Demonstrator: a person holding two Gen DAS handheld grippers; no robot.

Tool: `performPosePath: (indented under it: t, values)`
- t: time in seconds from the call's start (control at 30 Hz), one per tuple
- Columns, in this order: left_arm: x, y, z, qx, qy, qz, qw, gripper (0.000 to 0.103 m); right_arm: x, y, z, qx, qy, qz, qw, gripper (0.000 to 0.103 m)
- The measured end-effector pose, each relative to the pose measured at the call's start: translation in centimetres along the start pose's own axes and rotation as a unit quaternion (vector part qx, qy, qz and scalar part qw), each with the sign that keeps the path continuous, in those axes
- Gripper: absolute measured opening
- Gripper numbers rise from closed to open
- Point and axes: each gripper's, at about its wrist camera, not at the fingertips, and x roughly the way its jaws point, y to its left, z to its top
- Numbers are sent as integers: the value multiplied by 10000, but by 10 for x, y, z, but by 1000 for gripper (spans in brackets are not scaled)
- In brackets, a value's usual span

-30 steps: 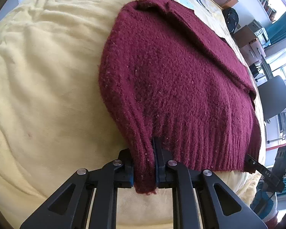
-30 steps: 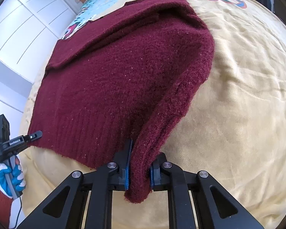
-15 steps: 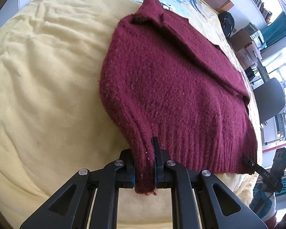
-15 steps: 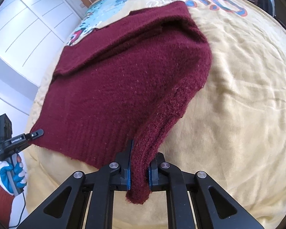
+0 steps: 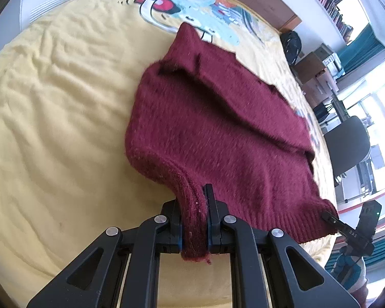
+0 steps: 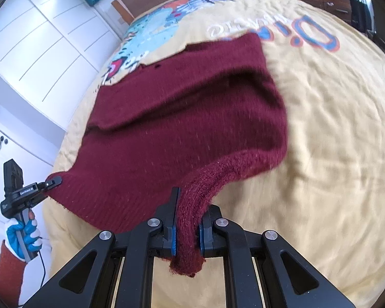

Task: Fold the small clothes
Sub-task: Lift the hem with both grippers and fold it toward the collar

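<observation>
Now both tongs, left tongs (image 5: pixel 195 220) and right tongs (image 6: pixel 187 227), are each clenching a hem corner of the maroon sweater (image 5: pixel 218 128), lifting it at lower centre of each frame above the yellow bed (image 5: pixel 51 128), and next should be carrying the hem toward the collar at the upper centre.

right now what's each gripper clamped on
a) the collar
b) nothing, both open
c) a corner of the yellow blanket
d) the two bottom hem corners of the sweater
d: the left gripper and the right gripper are each shut on a corner of the ribbed bottom hem of the maroon sweater, whose near edge is lifted off the yellow blanket.
</observation>
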Motion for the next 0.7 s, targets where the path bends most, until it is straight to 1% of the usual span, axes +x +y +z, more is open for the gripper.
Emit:
performPosePath:
  t: [0.07,0.2,0.43,0.6,0.7]
  values:
    - [-4,-4,9,37,-82,-50,9999,10,-6,2,12,-42,-99,12,9999,11]
    - [-12,-13,37,112,-275,-149,9994,10,-18,6,41,-111,-317,12,9994,11]
    - [-18,-34,91,336,-613,-240,9973,10,-32,11,103,-172,-734,-84,9971,11]
    - [-5,-45,132,484,-771,-174,9957,10,-20,11,145,-167,-893,-245,9956,11]
    - [15,-47,155,521,-764,-57,9957,10,-4,8,167,-179,-873,-358,9954,11]
